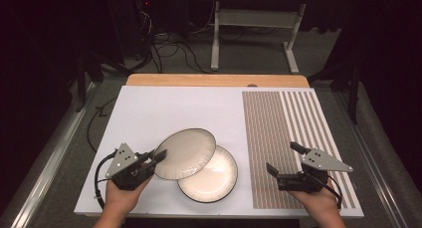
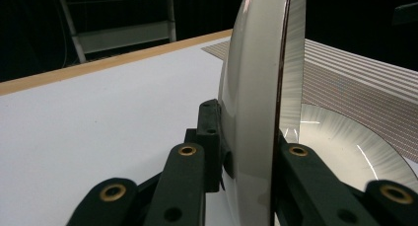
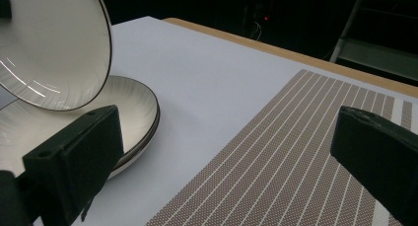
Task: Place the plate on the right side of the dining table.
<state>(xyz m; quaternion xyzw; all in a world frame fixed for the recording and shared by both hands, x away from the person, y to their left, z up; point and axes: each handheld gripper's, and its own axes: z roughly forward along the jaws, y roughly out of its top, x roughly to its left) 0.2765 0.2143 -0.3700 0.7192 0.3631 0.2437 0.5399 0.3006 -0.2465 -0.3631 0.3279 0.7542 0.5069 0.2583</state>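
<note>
Left gripper [image 1: 158,155] pinches rim of upper plate [image 1: 186,153], tilted above lower plate [image 1: 214,175] on white table [image 1: 149,113], perhaps touching it; right gripper [image 1: 285,159] spread wide, holding nothing, over striped mat [image 1: 278,128].

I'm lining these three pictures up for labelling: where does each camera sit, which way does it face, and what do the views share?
High view: above the person's side, looking forward and down on the table; both forearms and hands, left gripper, right gripper.
Left gripper view: on that gripper, looking along its jaws clamped on the raised plate.
Right gripper view: on that gripper, between open jaws toward the striped mat.
Shared: the lower plate appears in all three.
</note>
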